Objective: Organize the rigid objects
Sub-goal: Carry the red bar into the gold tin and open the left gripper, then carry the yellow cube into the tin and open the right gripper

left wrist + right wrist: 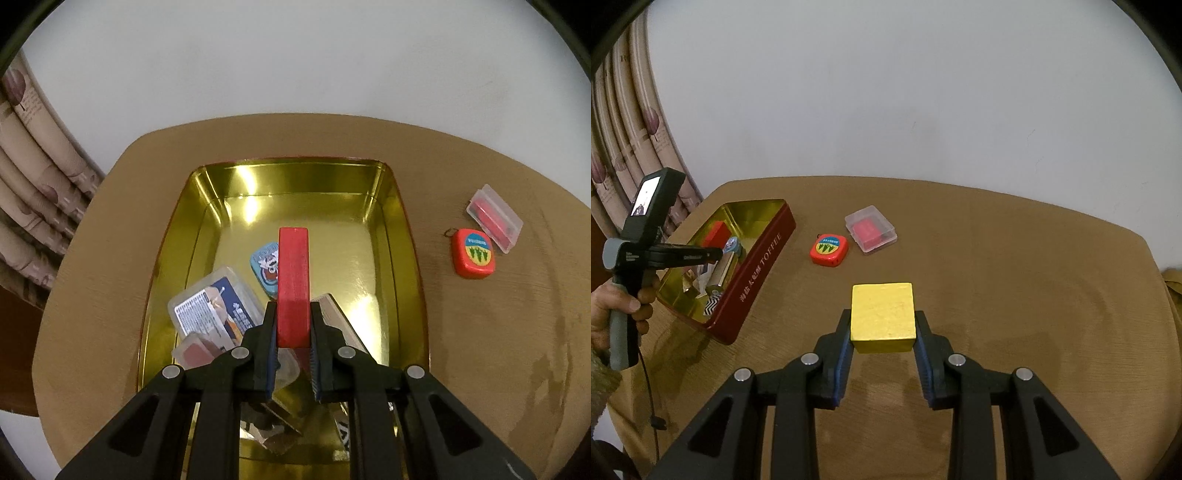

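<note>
left wrist view is looking steeply down, close, into the tin. right wrist view is looking across the table from farther back. both are showing the tin and tape measure.

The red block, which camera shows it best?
The left wrist view: the red block sits centered, clamped in the left gripper above the tin. The right wrist view shows only a small red corner behind that gripper.

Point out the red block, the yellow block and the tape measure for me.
red block point(293, 280): left wrist view, its top face.
yellow block point(882, 312): right wrist view, its top face.
tape measure point(828, 250): right wrist view, its labelled top.
</note>
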`<control>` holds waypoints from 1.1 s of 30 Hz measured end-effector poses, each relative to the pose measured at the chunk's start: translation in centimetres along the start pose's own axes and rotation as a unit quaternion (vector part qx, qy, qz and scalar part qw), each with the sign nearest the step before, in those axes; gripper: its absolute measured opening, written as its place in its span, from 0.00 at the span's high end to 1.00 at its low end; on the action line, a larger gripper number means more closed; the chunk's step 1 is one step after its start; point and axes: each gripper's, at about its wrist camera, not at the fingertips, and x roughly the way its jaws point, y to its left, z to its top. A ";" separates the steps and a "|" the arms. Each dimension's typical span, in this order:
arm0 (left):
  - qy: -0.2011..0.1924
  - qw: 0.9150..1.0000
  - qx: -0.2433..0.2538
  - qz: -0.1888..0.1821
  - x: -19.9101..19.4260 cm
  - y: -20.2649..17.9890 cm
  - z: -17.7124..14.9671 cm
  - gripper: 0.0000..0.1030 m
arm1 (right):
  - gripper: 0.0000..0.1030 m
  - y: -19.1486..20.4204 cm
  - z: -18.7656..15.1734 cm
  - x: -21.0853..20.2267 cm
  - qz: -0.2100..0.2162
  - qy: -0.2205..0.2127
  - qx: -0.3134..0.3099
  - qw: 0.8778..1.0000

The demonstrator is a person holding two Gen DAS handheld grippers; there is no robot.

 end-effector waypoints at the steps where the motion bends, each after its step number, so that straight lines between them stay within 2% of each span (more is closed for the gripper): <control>1: 0.000 1.000 0.001 -0.001 0.1 -0.1 0.1 0.88 | 0.70 0.1 0.0 0.1 0.001 0.001 0.000 1.000; 5: 0.000 1.000 0.008 0.001 0.0 -0.3 0.2 0.87 | 0.70 0.5 0.1 0.3 0.004 0.002 -0.003 1.000; 10: -0.004 1.000 0.001 -0.018 -0.5 -0.1 0.4 0.75 | 0.70 0.9 0.1 0.2 0.003 0.001 -0.004 1.000; 13: -0.014 0.999 -0.003 -0.031 -1.3 0.1 0.3 0.73 | 0.70 1.2 0.1 0.2 0.004 0.000 -0.006 1.000; 23: -0.048 0.998 0.004 -0.031 -5.4 0.2 -1.4 0.71 | 0.70 2.9 0.2 0.0 0.014 -0.005 -0.012 1.000; 29: -0.071 0.997 0.012 -0.012 -7.9 0.5 -3.2 0.70 | 0.70 4.0 0.2 0.1 0.016 -0.005 -0.018 1.000; 33: -0.087 0.996 0.011 -0.017 -9.8 0.8 -4.4 0.67 | 0.70 4.8 0.4 0.3 0.015 -0.004 -0.026 1.000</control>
